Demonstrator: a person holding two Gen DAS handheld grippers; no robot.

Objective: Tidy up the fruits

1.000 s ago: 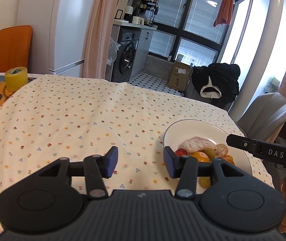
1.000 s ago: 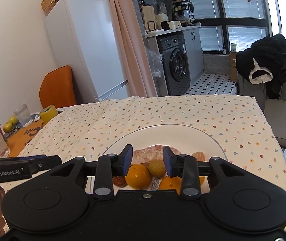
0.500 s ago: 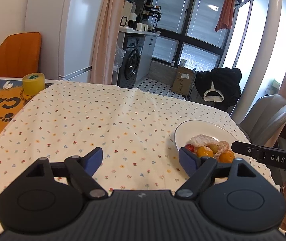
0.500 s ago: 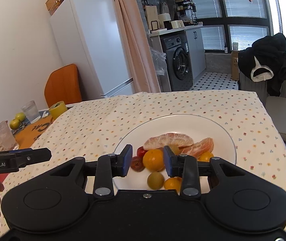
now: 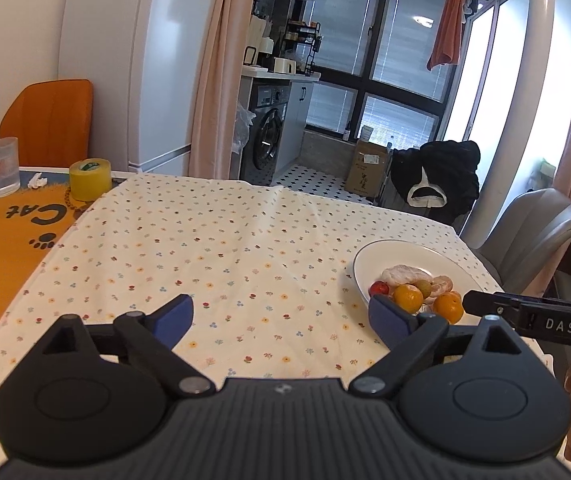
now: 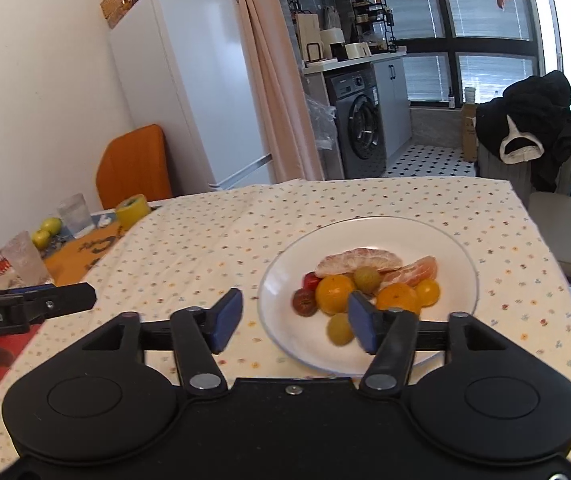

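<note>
The fruit all sits on a white plate (image 6: 369, 226) towards the near right side of the tabletop (image 5: 221, 248), heaped close together at the middle of the dish; both grippers hang over the flowered cloth with nothing in them. The left gripper (image 5: 280, 318) has its jaws spread wide and stands well to the left of the plate; the right gripper (image 6: 294, 322) has its jaws open too, a little less so, with its right pad in front of the plate's near part and the left pad out over bare cloth.

As to handling, I'd judge the lot light and mostly delicate; the two round oranges (image 6: 335, 294) look firm enough to be pinched across the middle, though being round and smooth they may roll or squirt out of flat pads; the peeled citrus segments (image 6: 355, 260) at the back look soft and wet, likely to tear or squash, so a gentle hold across the thick middle would serve best. The small greenish fruit (image 6: 340, 329) nearest the front rim lies a bit apart from the others and seems the easiest to reach; the little red one (image 6: 311, 280) and the dark wrinkled one (image 6: 304, 302) are small and tucked against an orange, so closing on them cleanly looks fiddly. The plate itself is smooth and may slide if nudged.
</note>
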